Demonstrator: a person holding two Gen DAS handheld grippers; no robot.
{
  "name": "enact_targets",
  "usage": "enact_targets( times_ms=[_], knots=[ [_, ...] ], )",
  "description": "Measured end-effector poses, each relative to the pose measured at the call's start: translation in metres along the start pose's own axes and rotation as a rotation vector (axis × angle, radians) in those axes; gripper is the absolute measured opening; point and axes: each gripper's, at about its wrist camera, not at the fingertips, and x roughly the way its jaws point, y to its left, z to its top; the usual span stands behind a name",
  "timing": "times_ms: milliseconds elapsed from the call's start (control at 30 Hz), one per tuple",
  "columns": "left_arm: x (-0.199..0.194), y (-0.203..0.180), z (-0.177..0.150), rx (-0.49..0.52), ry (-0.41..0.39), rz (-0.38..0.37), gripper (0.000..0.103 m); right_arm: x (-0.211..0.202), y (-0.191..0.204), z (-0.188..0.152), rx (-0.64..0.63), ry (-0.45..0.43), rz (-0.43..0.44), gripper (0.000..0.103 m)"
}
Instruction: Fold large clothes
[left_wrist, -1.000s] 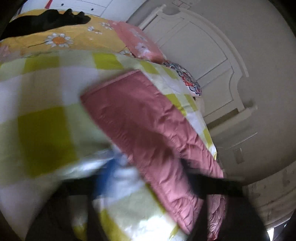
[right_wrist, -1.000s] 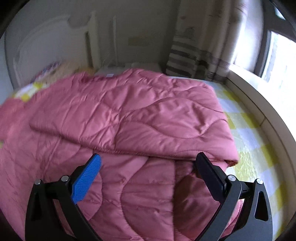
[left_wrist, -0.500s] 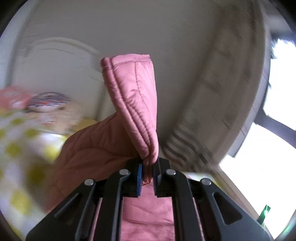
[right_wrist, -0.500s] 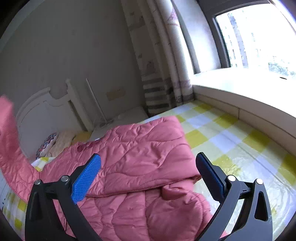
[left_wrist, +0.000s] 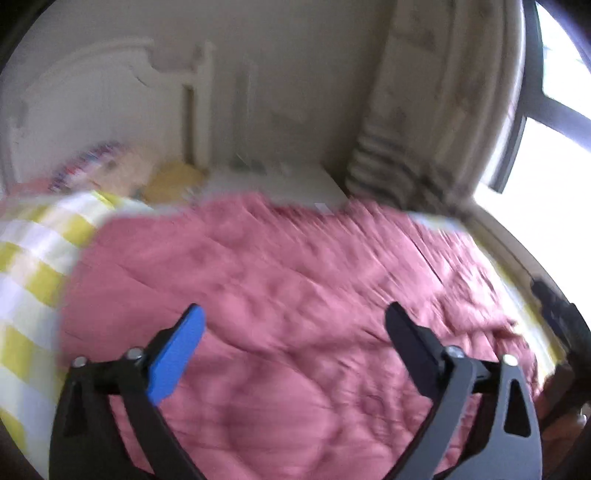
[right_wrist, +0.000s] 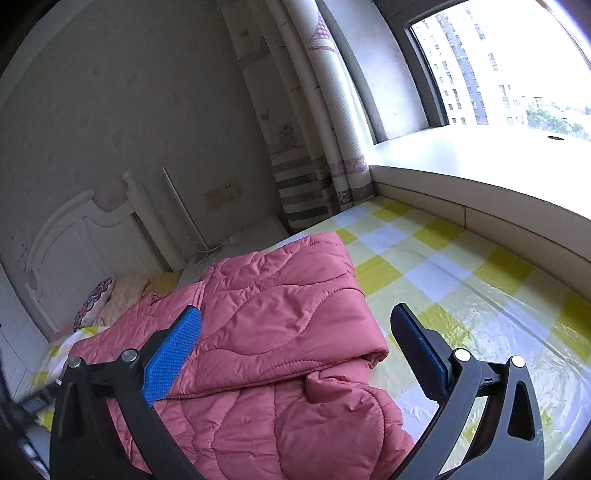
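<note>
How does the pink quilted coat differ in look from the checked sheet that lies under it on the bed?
The pink quilted coat is one plain colour with wavy stitched lines; the checked sheet has yellow, white and pale blue squares. The coat looks thick and puffy and is folded over itself in layers; the sheet lies thin and spread out, with a light sheen. Both are soft textiles that rest on the bed.

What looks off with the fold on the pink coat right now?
The pink quilted coat lies folded on the checked bedsheet, but a bunched lump of fabric pokes out under the top layer's front edge, so that edge isn't flat. Nothing looks torn or spilled.
</note>
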Motion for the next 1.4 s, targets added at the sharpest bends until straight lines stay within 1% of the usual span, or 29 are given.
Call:
enact_targets(
  times_ms=[33, 67, 100, 133, 167, 200, 267, 300, 333, 367, 433, 467, 500, 533, 600, 633, 667, 767, 833, 900, 967, 1000, 1033, 1067, 1100, 1200, 1233, 1333, 1400],
  knots=[
    [-0.002, 0.011, 0.012, -0.018, -0.012, 0.036, 0.101, 0.0, 0.0, 0.0, -0.001, 0.001, -0.001, 0.098],
    [0.001, 0.027, 0.015, -0.046, 0.003, 0.09, 0.101, 0.001, 0.0, -0.001, -0.002, 0.003, -0.004, 0.098],
    [0.013, 0.044, 0.017, -0.078, 0.062, 0.144, 0.101, 0.002, 0.0, -0.001, -0.001, 0.007, -0.009, 0.098],
    [0.023, 0.055, 0.023, -0.098, 0.13, 0.162, 0.101, 0.003, 0.0, -0.002, -0.002, 0.013, -0.011, 0.098],
    [0.044, 0.069, 0.017, -0.117, 0.249, 0.154, 0.1, 0.005, 0.0, -0.002, -0.005, 0.022, -0.015, 0.098],
    [0.061, 0.077, 0.009, -0.104, 0.327, 0.148, 0.1, 0.007, 0.0, -0.003, -0.007, 0.029, -0.019, 0.098],
    [0.057, 0.076, 0.004, -0.008, 0.281, 0.183, 0.1, 0.01, 0.001, -0.004, -0.012, 0.045, -0.03, 0.098],
    [0.053, 0.073, 0.004, 0.016, 0.259, 0.18, 0.1, 0.011, 0.0, -0.005, -0.014, 0.048, -0.033, 0.098],
    [0.042, 0.075, 0.007, -0.004, 0.215, 0.149, 0.1, 0.011, 0.0, -0.005, -0.014, 0.049, -0.035, 0.098],
    [0.025, 0.079, 0.01, -0.056, 0.13, 0.121, 0.1, 0.011, 0.0, -0.006, -0.014, 0.048, -0.038, 0.098],
    [0.003, 0.088, 0.013, -0.122, 0.007, 0.109, 0.101, 0.009, -0.001, -0.006, -0.013, 0.035, -0.043, 0.098],
    [-0.002, 0.088, 0.014, -0.135, -0.021, 0.113, 0.101, 0.007, 0.0, -0.005, -0.016, 0.021, -0.045, 0.098],
    [-0.002, 0.09, 0.013, -0.137, -0.023, 0.116, 0.101, 0.005, 0.002, -0.005, -0.025, 0.012, -0.043, 0.098],
    [0.004, 0.091, 0.011, -0.126, -0.007, 0.119, 0.101, 0.002, 0.008, -0.004, -0.051, 0.003, -0.04, 0.098],
    [0.014, 0.099, -0.006, -0.11, 0.024, 0.139, 0.101, -0.004, 0.029, 0.0, -0.113, 0.009, -0.008, 0.098],
    [0.021, 0.102, -0.011, -0.129, 0.065, 0.124, 0.101, -0.005, 0.039, 0.001, -0.137, 0.02, 0.018, 0.098],
    [0.03, 0.106, -0.007, -0.16, 0.115, 0.096, 0.101, -0.005, 0.056, 0.003, -0.18, 0.043, 0.051, 0.098],
    [0.027, 0.106, -0.002, -0.185, 0.073, 0.08, 0.101, 0.008, 0.114, 0.008, -0.343, 0.107, 0.077, 0.098],
    [0.027, 0.104, -0.002, -0.175, 0.072, 0.083, 0.101, 0.024, 0.148, 0.009, -0.413, 0.13, 0.109, 0.092],
    [0.019, 0.103, -0.003, -0.183, 0.049, 0.072, 0.101, 0.045, 0.174, 0.006, -0.451, 0.162, 0.133, 0.082],
    [0.012, 0.109, -0.004, -0.213, 0.03, 0.056, 0.101, 0.08, 0.192, -0.008, -0.475, 0.239, 0.136, 0.078],
    [0.008, 0.113, -0.005, -0.232, 0.025, 0.048, 0.101, 0.098, 0.196, -0.021, -0.504, 0.285, 0.119, 0.078],
    [0.008, 0.115, -0.006, -0.249, 0.021, 0.043, 0.101, 0.112, 0.197, -0.036, -0.537, 0.348, 0.093, 0.078],
    [0.006, 0.12, -0.006, -0.27, 0.017, 0.042, 0.101, 0.13, 0.194, -0.056, -0.571, 0.443, 0.062, 0.078],
    [0.006, 0.122, -0.005, -0.282, 0.016, 0.043, 0.101, 0.133, 0.188, -0.066, -0.57, 0.44, 0.069, 0.079],
    [0.005, 0.128, -0.006, -0.311, 0.009, 0.032, 0.101, 0.125, 0.183, -0.053, -0.526, 0.448, 0.071, 0.078],
    [0.005, 0.127, -0.006, -0.312, 0.005, 0.033, 0.101, 0.12, 0.183, -0.046, -0.523, 0.437, 0.074, 0.078],
    [0.004, 0.127, -0.005, -0.316, -0.007, 0.036, 0.101, 0.115, 0.187, -0.024, -0.532, 0.35, 0.058, 0.078],
    [0.004, 0.127, -0.005, -0.318, -0.011, 0.034, 0.101, 0.123, 0.19, -0.01, -0.497, 0.316, 0.072, 0.078]
  ],
)
